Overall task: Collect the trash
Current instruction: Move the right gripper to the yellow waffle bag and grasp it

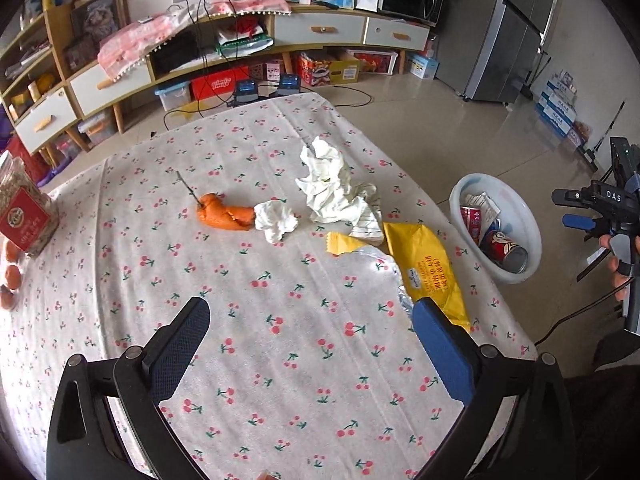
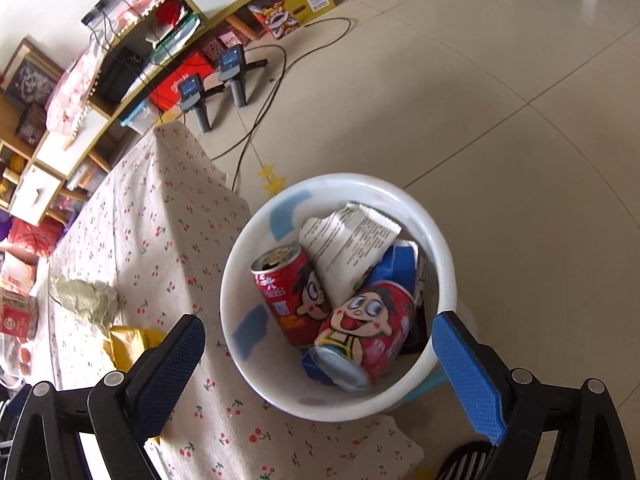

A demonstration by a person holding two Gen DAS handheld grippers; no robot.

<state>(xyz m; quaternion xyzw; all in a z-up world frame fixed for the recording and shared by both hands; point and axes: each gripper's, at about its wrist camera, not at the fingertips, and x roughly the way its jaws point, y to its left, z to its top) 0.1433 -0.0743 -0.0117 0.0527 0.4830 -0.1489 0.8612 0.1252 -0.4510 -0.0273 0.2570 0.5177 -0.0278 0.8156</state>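
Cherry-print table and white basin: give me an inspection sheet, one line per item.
Surface: cherry-print tablecloth, mostly bare near the camera.
Job's things: orange peel, small white tissue wad, large crumpled white paper, yellow foil wrapper on the table; two red cans and wrappers in the white plastic basin on the floor.
Clutter: red-labelled jar, oranges.
Grippers: left gripper open, empty; right gripper open above the basin.
Cables: black cords on the floor.
Surroundings: shelving, grey fridge.

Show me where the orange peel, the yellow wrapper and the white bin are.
orange peel (image 1: 224, 216), left wrist view, middle of the peel.
yellow wrapper (image 1: 428, 264), left wrist view, flat printed face.
white bin (image 2: 248, 240), right wrist view, bare inner wall.
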